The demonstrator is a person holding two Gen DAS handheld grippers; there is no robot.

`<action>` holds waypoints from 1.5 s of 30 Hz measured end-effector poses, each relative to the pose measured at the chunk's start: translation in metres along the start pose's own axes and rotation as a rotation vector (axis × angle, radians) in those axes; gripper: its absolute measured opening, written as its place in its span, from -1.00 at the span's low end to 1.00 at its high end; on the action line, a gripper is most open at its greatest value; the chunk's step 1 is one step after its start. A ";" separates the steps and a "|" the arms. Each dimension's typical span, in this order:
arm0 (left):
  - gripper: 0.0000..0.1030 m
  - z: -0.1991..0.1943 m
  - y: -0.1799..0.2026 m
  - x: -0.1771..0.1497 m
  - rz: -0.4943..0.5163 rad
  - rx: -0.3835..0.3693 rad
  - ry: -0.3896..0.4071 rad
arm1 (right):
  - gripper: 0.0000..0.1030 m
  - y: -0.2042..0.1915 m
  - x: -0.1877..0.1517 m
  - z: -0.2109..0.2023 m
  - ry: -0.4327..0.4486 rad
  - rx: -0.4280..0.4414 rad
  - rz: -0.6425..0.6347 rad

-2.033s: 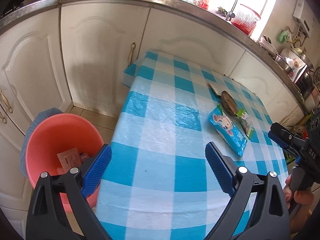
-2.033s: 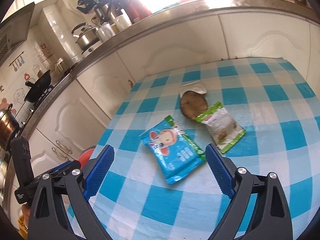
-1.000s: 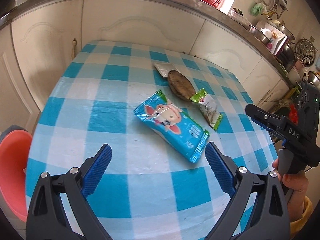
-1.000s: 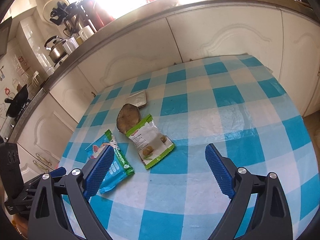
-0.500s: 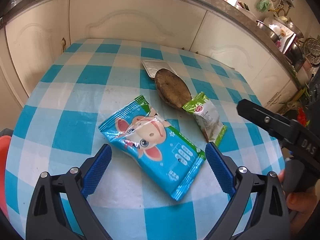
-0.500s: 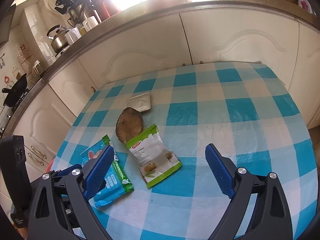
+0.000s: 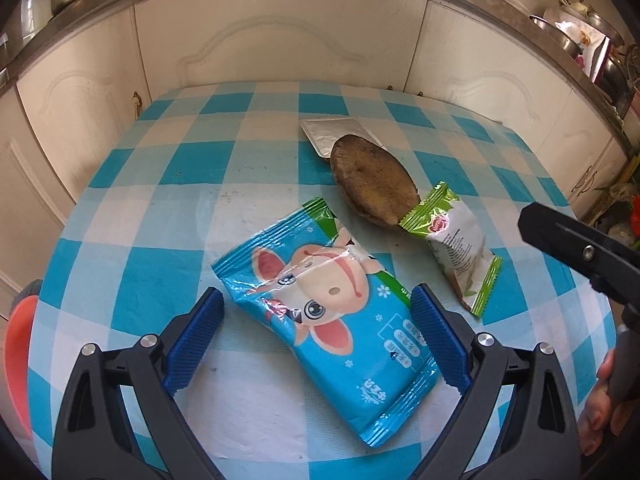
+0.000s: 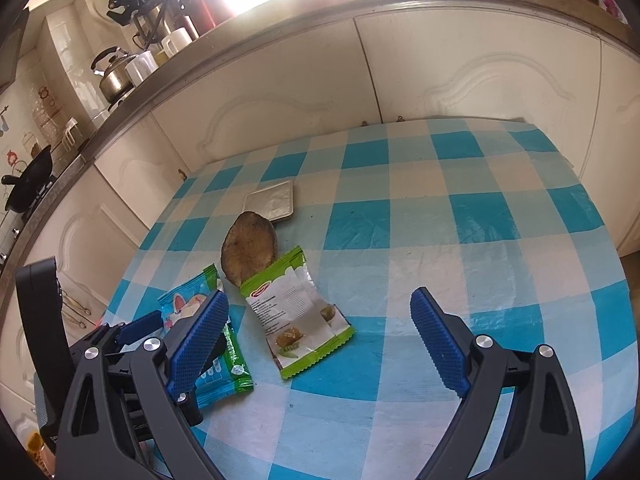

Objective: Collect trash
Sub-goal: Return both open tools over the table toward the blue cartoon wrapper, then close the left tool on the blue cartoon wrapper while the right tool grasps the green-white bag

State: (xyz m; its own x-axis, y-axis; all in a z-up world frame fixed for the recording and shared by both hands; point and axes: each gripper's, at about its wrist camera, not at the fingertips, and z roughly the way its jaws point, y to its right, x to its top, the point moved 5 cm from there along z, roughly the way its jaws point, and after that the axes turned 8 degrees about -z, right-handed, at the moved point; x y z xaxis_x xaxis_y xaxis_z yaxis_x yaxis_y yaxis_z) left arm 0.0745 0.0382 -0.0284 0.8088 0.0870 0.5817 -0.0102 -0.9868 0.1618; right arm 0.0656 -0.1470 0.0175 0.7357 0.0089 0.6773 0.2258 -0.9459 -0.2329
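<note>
A blue snack packet with a cartoon cow (image 7: 332, 304) lies flat on the blue-checked tablecloth (image 7: 168, 220). My left gripper (image 7: 316, 338) is open and straddles the packet's near half, its blue pads on either side, without touching it. Beyond it lie a brown oval peel (image 7: 372, 180), a green-and-white wrapper (image 7: 456, 240) and a silver foil pouch (image 7: 336, 134). My right gripper (image 8: 320, 342) is open above the cloth, just right of the green-and-white wrapper (image 8: 296, 312). The blue packet (image 8: 208, 344) is partly hidden behind the right gripper's left finger.
A red bucket (image 7: 18, 356) stands on the floor beyond the table's left edge. White cabinet doors (image 7: 280, 40) run behind the table under a counter with pots, a kettle (image 8: 114, 74) and cups. A hand (image 7: 600, 408) holds the right gripper's handle at the right.
My left gripper has swung right from the red bucket and come down over the blue packet. My right gripper has turned right, away from the blue packet, toward the green-and-white wrapper.
</note>
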 end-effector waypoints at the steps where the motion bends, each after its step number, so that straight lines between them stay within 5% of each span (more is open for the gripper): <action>1: 0.83 0.000 -0.001 0.000 0.000 0.001 0.001 | 0.77 -0.002 -0.001 0.003 -0.009 0.001 -0.009; 14: 0.22 -0.011 -0.013 0.001 -0.038 -0.017 0.005 | 0.77 -0.029 -0.001 0.030 -0.077 -0.040 -0.137; 17: 0.11 -0.013 -0.017 0.001 -0.038 -0.027 0.003 | 0.51 -0.030 -0.001 0.035 -0.089 -0.052 -0.147; 20: 0.04 -0.015 -0.019 0.000 -0.045 -0.027 -0.001 | 0.46 -0.030 -0.003 0.039 -0.109 -0.059 -0.150; 26: 0.06 -0.016 -0.016 -0.003 -0.052 -0.057 -0.021 | 0.46 -0.028 -0.010 0.045 -0.129 -0.081 -0.153; 32: 0.36 -0.013 -0.004 -0.006 -0.018 -0.050 -0.026 | 0.46 -0.024 -0.011 0.050 -0.132 -0.114 -0.179; 36: 0.51 -0.010 0.001 -0.006 0.005 -0.034 -0.012 | 0.12 -0.022 -0.013 0.049 -0.124 -0.156 -0.213; 45: 0.51 -0.002 0.008 -0.003 0.044 0.002 0.014 | -0.15 -0.009 -0.013 0.035 -0.088 -0.110 -0.142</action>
State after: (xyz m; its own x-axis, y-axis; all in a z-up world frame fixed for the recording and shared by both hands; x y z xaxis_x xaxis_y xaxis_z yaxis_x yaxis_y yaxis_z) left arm 0.0710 0.0300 -0.0267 0.7993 0.0455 0.5992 -0.0445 -0.9899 0.1346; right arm 0.0763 -0.1274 -0.0136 0.7556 0.1681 0.6331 0.2635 -0.9629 -0.0589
